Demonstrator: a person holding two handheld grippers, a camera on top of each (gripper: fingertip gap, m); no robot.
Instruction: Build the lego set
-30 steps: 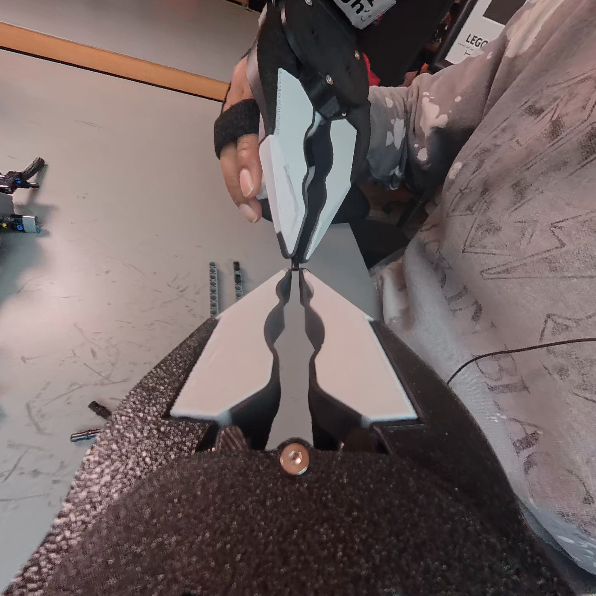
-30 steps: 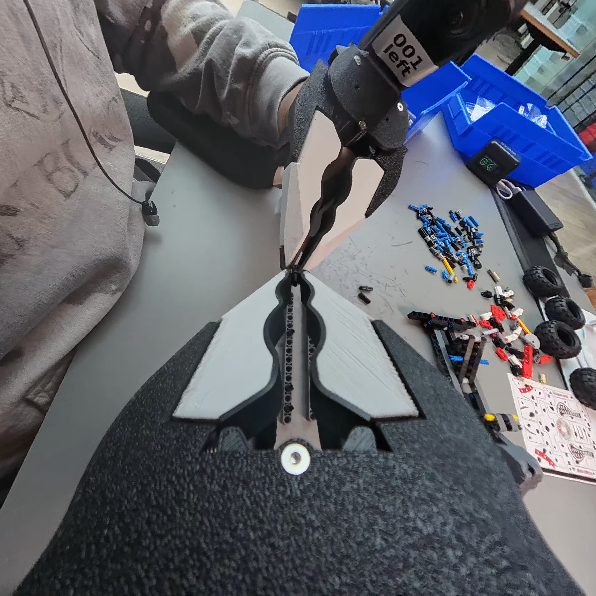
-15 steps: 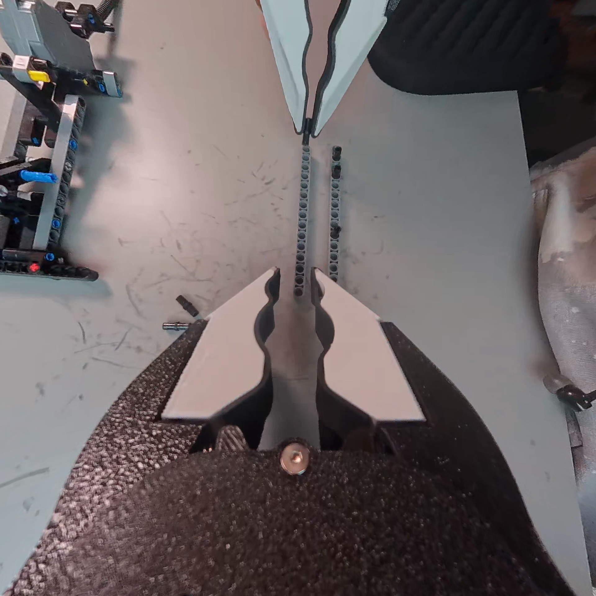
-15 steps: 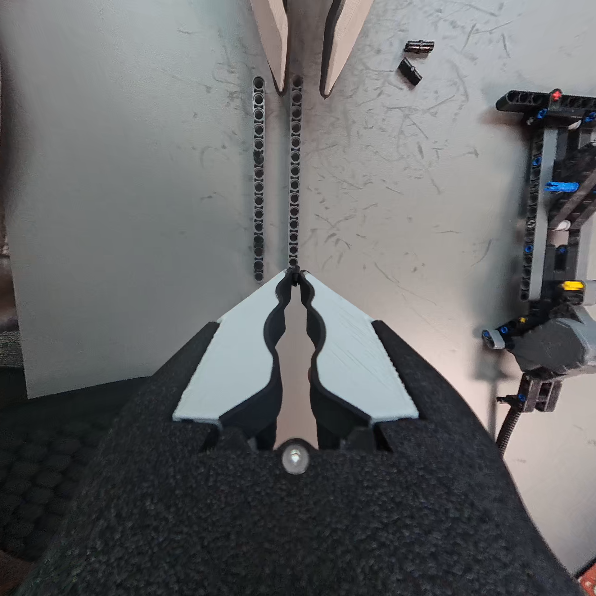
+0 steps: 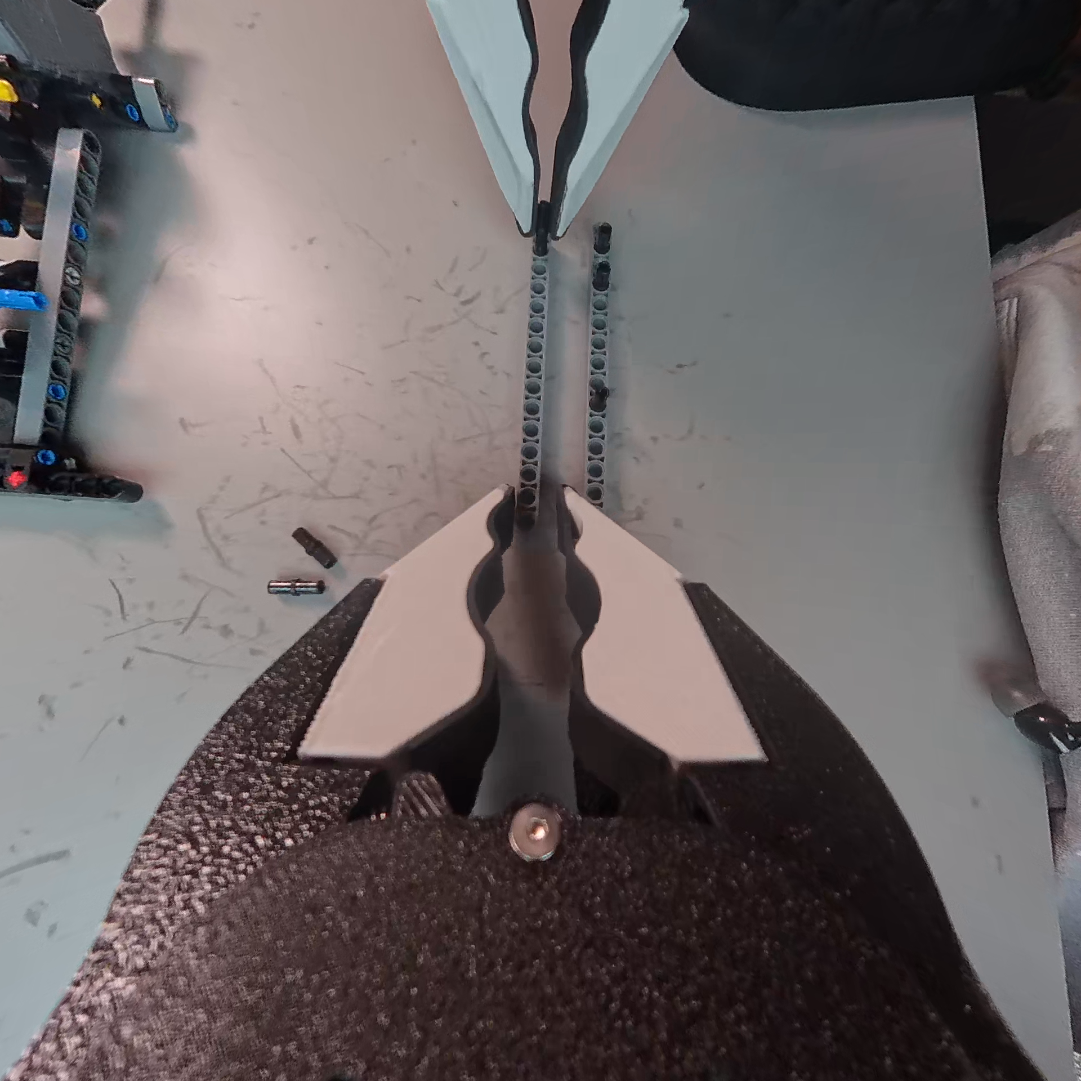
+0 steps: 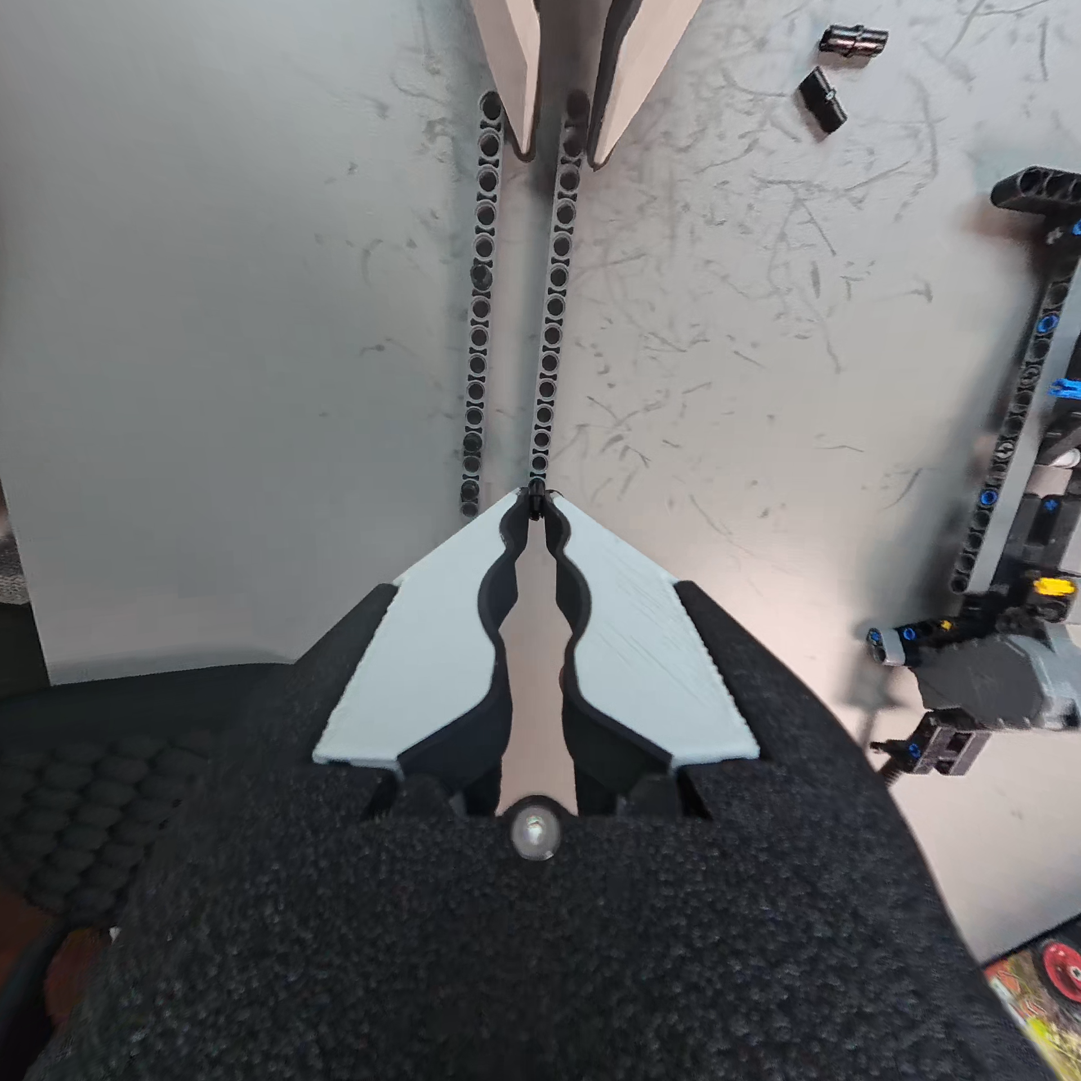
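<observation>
the right gripper [image 6: 535, 503] pinched a small black pin [image 6: 534, 504], mostly hidden; the left gripper [image 5: 538, 497] was parted around a grey beam [image 5: 533, 374].

Two dark grey holed beams [image 6: 550, 304] lie on a pale grey scuffed desk [image 6: 234, 292], beside black pins [image 6: 822, 106] and a black-grey chassis [image 6: 1018, 526] with blue, yellow and seemingly red dots.

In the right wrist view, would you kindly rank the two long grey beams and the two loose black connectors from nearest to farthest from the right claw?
From the right claw, shut on a pin:
1. Right beam, straight ahead at the tip.
2. Left beam, just left, parallel.
3. Stubby connector, far upper right.
4. Longer connector, beyond it, near the top edge.
</observation>
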